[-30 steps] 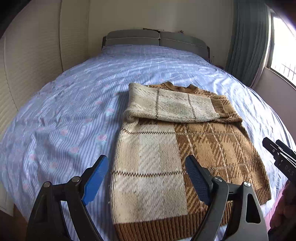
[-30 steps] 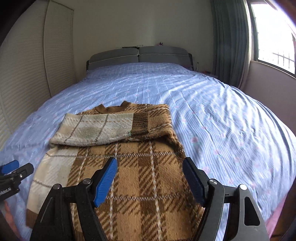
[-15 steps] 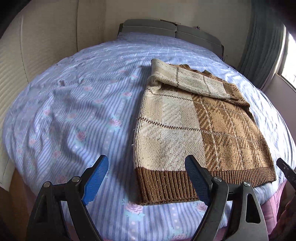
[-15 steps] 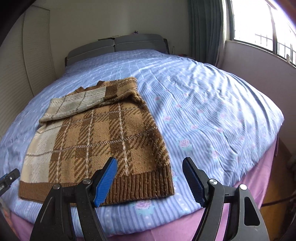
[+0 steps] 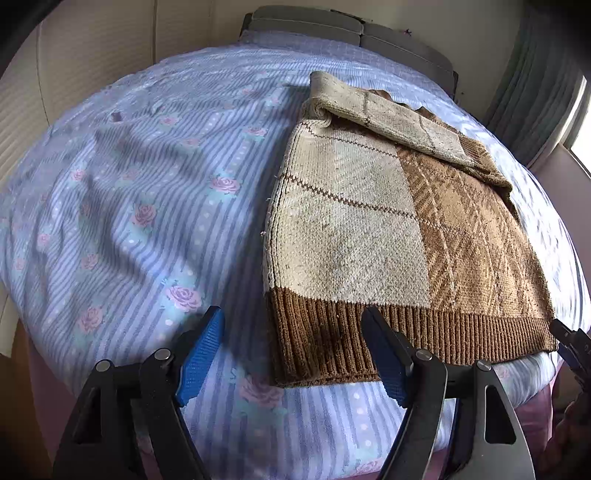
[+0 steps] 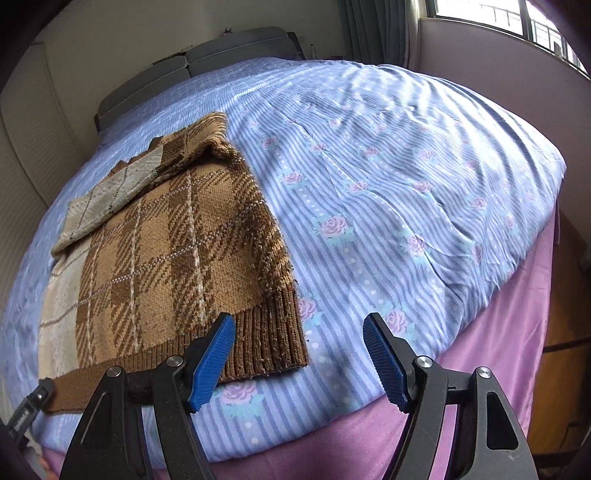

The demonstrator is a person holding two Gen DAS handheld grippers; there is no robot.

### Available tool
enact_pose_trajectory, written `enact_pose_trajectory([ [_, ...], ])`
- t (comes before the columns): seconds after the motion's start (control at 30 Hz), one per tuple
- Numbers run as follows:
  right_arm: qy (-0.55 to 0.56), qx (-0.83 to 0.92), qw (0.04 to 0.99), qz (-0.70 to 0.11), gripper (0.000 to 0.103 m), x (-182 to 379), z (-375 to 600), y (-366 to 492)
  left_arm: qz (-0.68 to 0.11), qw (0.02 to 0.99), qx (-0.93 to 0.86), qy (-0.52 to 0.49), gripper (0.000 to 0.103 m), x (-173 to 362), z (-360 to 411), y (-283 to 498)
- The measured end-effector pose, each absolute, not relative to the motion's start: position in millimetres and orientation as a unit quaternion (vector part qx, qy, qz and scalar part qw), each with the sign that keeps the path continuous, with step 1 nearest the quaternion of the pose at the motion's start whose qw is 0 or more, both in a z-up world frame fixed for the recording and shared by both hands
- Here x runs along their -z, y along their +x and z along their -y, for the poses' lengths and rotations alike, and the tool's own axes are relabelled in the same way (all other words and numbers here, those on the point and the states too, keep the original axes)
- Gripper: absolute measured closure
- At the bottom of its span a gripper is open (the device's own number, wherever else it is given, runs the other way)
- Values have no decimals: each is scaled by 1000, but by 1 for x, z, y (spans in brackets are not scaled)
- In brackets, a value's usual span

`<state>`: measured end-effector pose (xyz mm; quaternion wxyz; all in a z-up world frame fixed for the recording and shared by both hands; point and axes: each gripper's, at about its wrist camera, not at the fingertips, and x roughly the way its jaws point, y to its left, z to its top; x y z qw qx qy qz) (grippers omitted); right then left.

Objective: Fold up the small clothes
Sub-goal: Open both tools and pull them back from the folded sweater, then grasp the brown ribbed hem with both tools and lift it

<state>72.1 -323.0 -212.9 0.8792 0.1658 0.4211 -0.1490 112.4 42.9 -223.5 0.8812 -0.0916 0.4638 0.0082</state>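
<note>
A brown and cream plaid sweater [image 5: 369, 221] lies flat on the bed, its sleeves folded across the chest [image 5: 388, 110]. My left gripper [image 5: 293, 317] hovers at the near left corner of the ribbed hem [image 5: 325, 343]. Its jaws are closing, the corner lies in the gap between them, and the pads do not press on it. In the right wrist view the sweater [image 6: 166, 251] is at the left. My right gripper [image 6: 299, 321] stands open over the hem's right corner [image 6: 269, 332], which sits by its left finger. Each gripper's tip shows at the edge of the other's view.
A blue striped sheet with roses [image 6: 406, 184] covers the bed, and a pink skirt [image 6: 498, 332] hangs below its near edge. A grey headboard [image 5: 332, 26] stands at the far end. A cream panelled wall [image 5: 74, 55] is on the left, a curtain [image 5: 535, 74] and window [image 6: 517, 18] on the right.
Both grippers have dropped and drawn back from over the sweater's body to its near hem at the bed's edge. The left jaws have narrowed a little.
</note>
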Motion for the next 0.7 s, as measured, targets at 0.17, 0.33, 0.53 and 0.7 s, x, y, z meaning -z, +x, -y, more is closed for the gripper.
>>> enact_pose_trajectory([
  [0.17, 182, 125, 870, -440, 48, 221, 325, 78, -471, 878, -6, -87, 27, 227, -40, 113],
  [0.33, 199, 103, 867, -446, 73, 226, 325, 80, -472, 877, 2, -85, 34, 229, -38, 110],
  [0.53, 194, 84, 876, -434, 91, 219, 319, 77, -478, 873, 32, -96, 90, 229, -36, 107],
  [0.7, 216, 68, 880, -419, 93, 212, 326, 70, -461, 879, 37, -114, 92, 217, -41, 101],
])
